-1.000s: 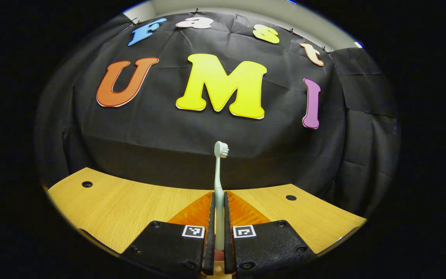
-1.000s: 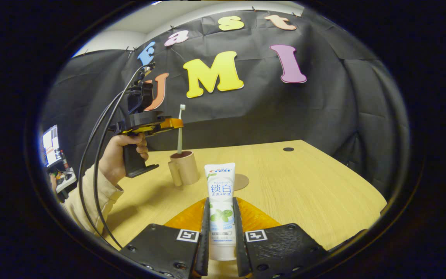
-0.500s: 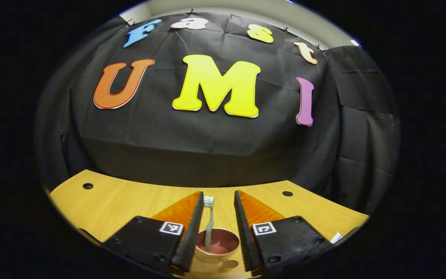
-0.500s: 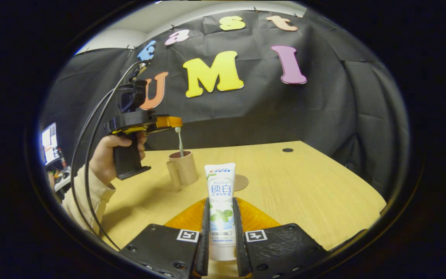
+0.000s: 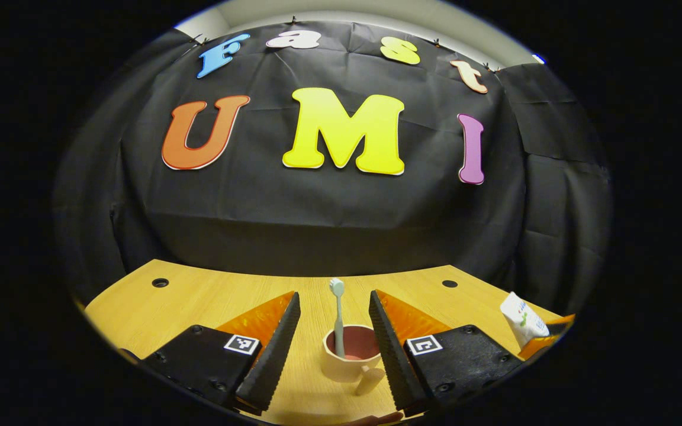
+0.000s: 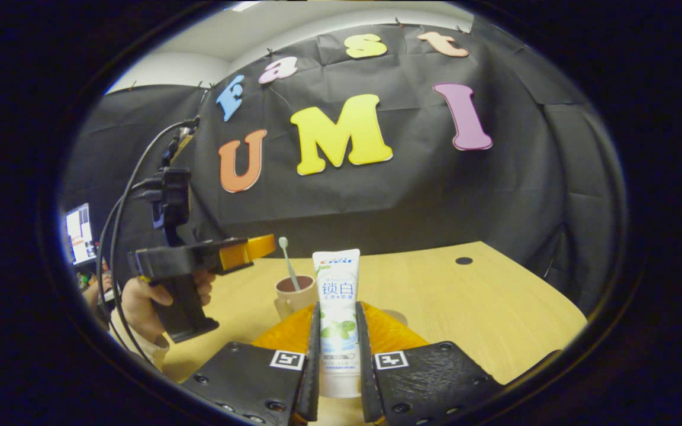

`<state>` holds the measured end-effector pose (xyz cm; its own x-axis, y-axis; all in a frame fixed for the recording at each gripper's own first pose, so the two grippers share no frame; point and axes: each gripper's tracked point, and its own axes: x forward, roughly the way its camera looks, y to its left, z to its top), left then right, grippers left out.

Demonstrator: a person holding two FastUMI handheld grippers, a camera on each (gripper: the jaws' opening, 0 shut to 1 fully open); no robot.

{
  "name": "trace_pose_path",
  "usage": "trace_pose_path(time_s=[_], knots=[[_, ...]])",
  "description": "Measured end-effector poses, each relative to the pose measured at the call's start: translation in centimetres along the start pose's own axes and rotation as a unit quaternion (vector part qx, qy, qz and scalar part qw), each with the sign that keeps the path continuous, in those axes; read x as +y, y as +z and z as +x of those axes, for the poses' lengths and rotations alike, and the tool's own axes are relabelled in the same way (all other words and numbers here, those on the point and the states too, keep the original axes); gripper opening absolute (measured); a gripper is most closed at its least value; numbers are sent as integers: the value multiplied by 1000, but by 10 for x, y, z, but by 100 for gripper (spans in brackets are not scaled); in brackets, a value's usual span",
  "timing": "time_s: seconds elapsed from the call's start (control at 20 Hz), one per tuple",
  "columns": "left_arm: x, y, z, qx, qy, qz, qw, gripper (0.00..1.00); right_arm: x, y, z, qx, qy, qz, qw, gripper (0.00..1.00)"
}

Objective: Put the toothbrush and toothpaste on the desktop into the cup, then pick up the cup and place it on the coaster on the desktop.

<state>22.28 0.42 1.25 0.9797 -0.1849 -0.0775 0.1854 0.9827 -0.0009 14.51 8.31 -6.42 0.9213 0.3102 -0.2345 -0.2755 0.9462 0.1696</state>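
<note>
My left gripper (image 5: 334, 343) has its fingers spread wide apart, nothing between them touching either one. In the left gripper view the cup (image 5: 350, 359) sits on the wooden desktop (image 5: 199, 296) right in the gap between the fingers, handle pointing toward the camera. The toothbrush (image 5: 337, 316) stands in the cup, head up, leaning a little against the rim. At the right edge of that view I see the toothpaste (image 5: 521, 319) tip.

My right gripper (image 6: 338, 361) is clamped on the toothpaste (image 6: 337, 319), both fingers pressing its sides, tube upright with its flat crimped end on top. In the right gripper view the cup (image 6: 293, 296) is just left of the tube and behind it, the toothbrush (image 6: 288, 263) leaning in it. The left gripper (image 6: 240, 253) hangs near the cup, up and to its left, held by a hand (image 6: 140, 299). A bit of the coaster (image 6: 399, 317) shows just right of the tube, on the desktop (image 6: 483, 307); partly hidden.
</note>
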Motion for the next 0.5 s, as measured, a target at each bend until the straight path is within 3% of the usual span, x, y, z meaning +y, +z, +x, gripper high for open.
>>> trace_pose_path(time_s=[0.4,0.5], knots=[[19,0,-52,-5,20,-3,1000,77,59,54,95,-4,51,-3,999,29],[23,-3,-58,-5,27,-6,1000,84,68,52,114,2,58,-5,998,33]])
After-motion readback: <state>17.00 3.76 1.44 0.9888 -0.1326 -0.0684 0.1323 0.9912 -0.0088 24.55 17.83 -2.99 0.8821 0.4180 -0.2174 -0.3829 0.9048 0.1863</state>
